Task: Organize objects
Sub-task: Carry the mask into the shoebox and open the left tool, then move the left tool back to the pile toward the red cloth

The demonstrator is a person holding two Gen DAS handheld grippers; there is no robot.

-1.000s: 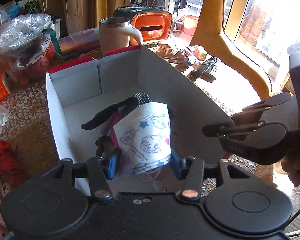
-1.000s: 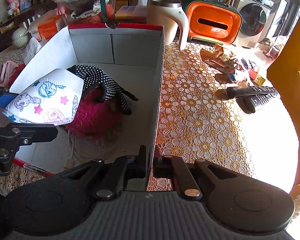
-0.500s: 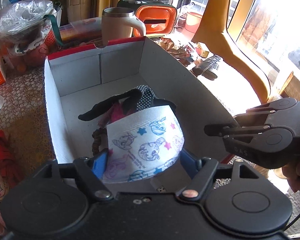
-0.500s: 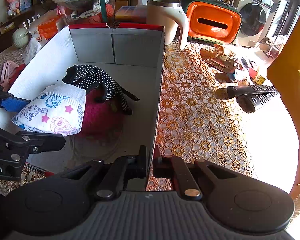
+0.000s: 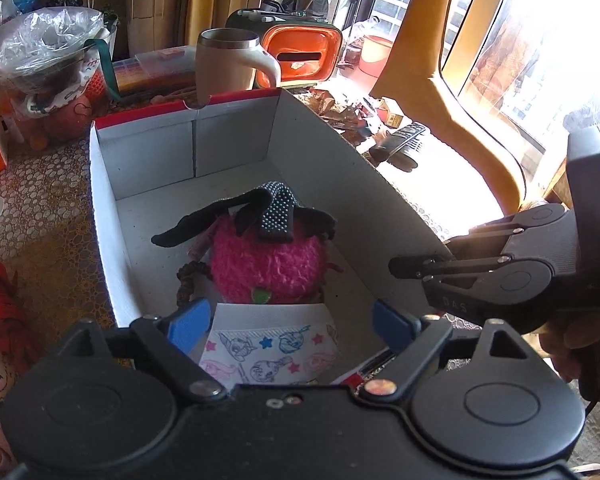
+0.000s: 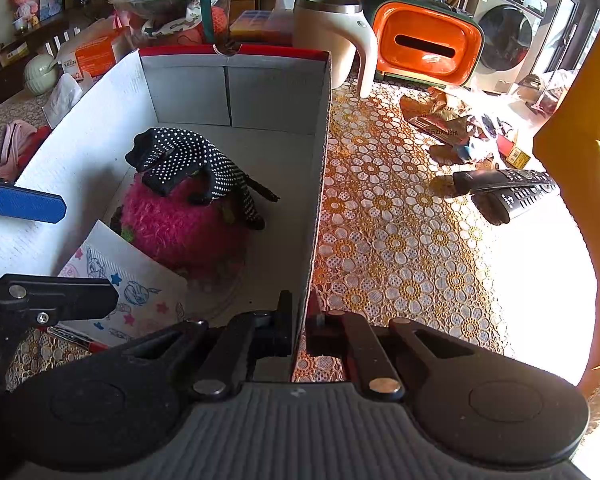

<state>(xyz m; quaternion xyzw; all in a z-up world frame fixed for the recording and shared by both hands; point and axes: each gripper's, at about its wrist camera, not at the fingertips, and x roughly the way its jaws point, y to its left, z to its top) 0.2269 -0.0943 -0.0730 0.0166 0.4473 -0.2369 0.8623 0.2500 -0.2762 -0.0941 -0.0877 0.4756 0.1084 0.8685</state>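
A white cardboard box (image 5: 148, 160) with a red rim stands on the table and also shows in the right wrist view (image 6: 100, 120). Inside lie a pink fuzzy item (image 5: 268, 264) with a black dotted glove (image 5: 276, 212) on top, and a cartoon-print face mask (image 5: 268, 352) at the near end. My left gripper (image 5: 290, 326) is open above the mask, not touching it. My right gripper (image 6: 300, 324) is shut on the box's right wall at its near end. In the right wrist view I see the mask (image 6: 140, 296), the glove (image 6: 188, 160) and the pink item (image 6: 176, 224).
A cream mug (image 5: 228, 64) and an orange container (image 5: 300, 56) stand behind the box. Two remotes (image 6: 508, 192) and wrappers (image 6: 440, 116) lie on the lace tablecloth to the right. Bagged items (image 5: 40, 60) stand at the back left. A yellow chair (image 5: 440, 80) is on the right.
My left gripper opened and let go of the mask, which dropped to the box floor at the near end. The right gripper has kept its hold on the box wall.
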